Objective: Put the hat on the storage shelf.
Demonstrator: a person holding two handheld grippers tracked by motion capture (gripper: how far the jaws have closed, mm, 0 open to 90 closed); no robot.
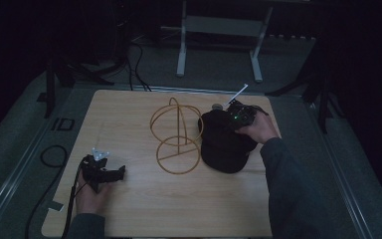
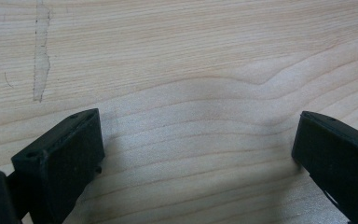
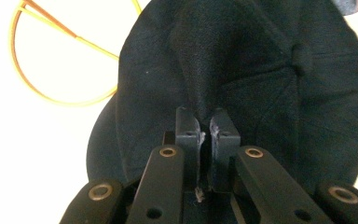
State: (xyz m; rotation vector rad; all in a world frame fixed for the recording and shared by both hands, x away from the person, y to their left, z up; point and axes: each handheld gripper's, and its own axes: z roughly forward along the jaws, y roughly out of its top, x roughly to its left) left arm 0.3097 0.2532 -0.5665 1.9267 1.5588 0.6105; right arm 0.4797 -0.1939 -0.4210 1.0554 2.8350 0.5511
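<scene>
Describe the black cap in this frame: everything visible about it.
The black cap is soft dark fabric with stitched panels and a top button, its brim toward the person. It lies on the wooden table, right of the wire stand. The right tool is shut on a pinched fold of its crown, tenting the cloth.

The pale wooden worktop (image 1: 129,209) carries a golden wire stand (image 1: 177,137) near its middle — a flat ring lying on the board, an upright post rising from it and a round hoop on top. The worktop sits on a grey floor (image 1: 25,129). Beyond the far edge stands a white metal frame (image 1: 219,40) on two legs. Black cables (image 1: 137,69) trail across the floor past the far left corner, and another black cable loop (image 1: 49,154) lies beside the left edge — near the front.
</scene>
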